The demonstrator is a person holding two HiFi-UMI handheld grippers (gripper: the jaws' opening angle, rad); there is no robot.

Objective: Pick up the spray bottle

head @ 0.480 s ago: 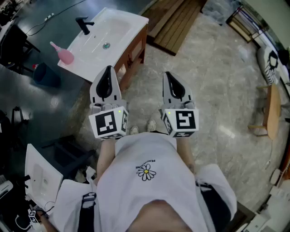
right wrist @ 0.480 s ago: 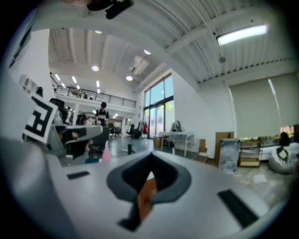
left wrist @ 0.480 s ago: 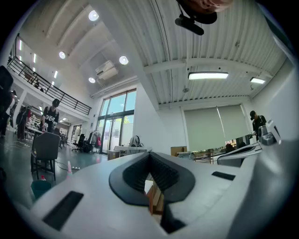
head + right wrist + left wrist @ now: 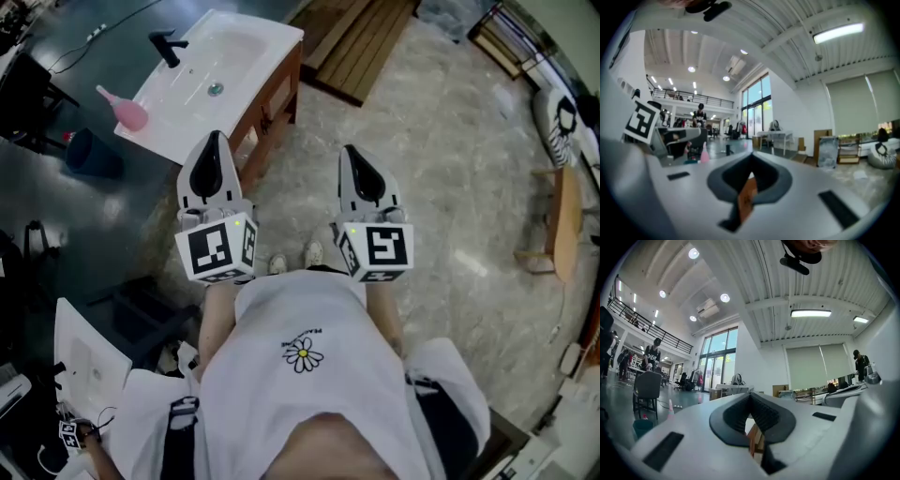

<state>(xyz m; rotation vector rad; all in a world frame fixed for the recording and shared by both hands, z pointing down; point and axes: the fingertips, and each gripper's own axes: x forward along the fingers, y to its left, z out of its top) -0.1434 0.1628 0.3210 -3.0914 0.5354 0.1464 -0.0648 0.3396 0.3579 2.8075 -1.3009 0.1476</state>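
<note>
1. The pink spray bottle [image 4: 127, 111] stood on the left corner of the white sink top [image 4: 173, 127]. It was at about 10 o'clock from the left gripper [image 4: 211, 150] and well apart from it.
2. Both the left gripper and the right gripper [image 4: 352, 159] were closed tight, with nothing in them. If the left one reached the bottle without opening, I think it would bump it, not grab it.
3. The bottle stood near the edge. A push could knock it off toward the blue bin [image 4: 89, 152] on the floor.
4. The bottle had a thin spout sticking out. A grab there might slip or tip it, so the round belly looked safer.
5. The black tap [image 4: 167, 45] stood at 1 o'clock from the bottle. A wide swing could hit it.
6. Compared with a moment before, the left gripper had slid a little toward 11 o'clock, closer to the sink. The right gripper had hardly moved. Both were closed both times, and the bottle kept its spot.
</note>
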